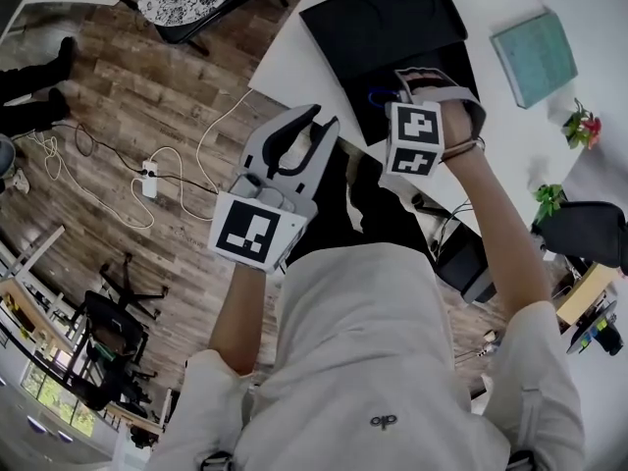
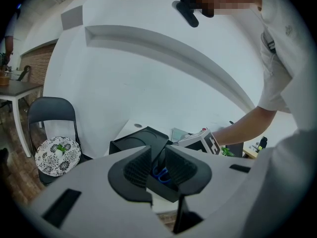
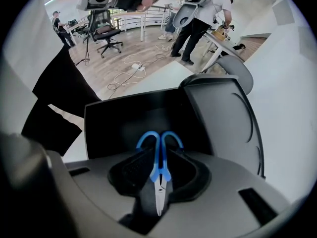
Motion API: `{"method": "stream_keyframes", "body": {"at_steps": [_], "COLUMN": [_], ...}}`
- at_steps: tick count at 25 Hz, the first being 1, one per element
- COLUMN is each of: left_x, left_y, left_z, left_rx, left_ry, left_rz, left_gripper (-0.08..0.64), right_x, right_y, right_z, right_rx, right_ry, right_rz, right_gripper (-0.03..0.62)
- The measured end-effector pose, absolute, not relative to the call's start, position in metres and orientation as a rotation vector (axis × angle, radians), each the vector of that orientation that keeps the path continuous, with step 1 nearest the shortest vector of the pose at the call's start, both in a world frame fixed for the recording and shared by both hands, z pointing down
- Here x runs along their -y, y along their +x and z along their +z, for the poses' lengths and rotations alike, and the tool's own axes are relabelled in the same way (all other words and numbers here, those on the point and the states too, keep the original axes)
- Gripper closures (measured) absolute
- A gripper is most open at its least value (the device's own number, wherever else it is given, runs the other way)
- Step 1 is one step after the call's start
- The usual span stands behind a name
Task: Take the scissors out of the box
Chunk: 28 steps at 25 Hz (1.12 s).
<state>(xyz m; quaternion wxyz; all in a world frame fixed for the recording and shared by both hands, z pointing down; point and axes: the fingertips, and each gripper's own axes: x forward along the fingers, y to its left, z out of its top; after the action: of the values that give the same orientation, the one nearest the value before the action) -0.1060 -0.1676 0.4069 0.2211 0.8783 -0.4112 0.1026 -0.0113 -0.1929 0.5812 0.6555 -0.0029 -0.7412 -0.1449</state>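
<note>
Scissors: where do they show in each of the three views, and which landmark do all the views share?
Head view: scissors, only a blue loop, upper middle.
Left gripper view: scissors, lower middle, beyond the jaws.
Right gripper view: scissors, lower middle, between the jaws.
Shared landmark: the black box.

2 tools: left tool [image 2: 158, 150], right tool [image 3: 158, 153]; 1 scissors [image 3: 159, 175]; 1 box [image 1: 383, 23]; 1 book [image 1: 535, 57]

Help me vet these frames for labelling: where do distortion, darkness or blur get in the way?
Head view: evenly lit and sharp, with edges bent by the wide lens. Left gripper view: strong fisheye with black corners; the near jaws are dark and soft-focused. Right gripper view: same fisheye; the scissors are crisp against the dark inside of the box.
</note>
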Motion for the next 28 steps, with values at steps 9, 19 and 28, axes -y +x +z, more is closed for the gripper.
{"method": "stream_keyframes", "body": {"at_steps": [9,19,28], "left_x": [0.138,0.104,0.08], "left_y": [-0.096,-0.066,-0.045], "left_z": [0.398,0.373,0.35], "left_rx": [1.202,1.241,1.287], "left_ry": [2.416,2.44,2.481], "left_rz": [0.294,0.273,0.284], "left_gripper": [0.466,0.466,0.466], "right_x": [0.193,0.18,0.167], "right_y": [-0.007,-0.001,0.009], "right_z": [0.559,0.51,0.455], "right_rx": [1.756,1.865,2.008], "right_ry": [0.117,0.209,0.351], "right_rz": [-0.393,-0.478,-0.489], "right_gripper": [0.503,0.505,0.503]}}
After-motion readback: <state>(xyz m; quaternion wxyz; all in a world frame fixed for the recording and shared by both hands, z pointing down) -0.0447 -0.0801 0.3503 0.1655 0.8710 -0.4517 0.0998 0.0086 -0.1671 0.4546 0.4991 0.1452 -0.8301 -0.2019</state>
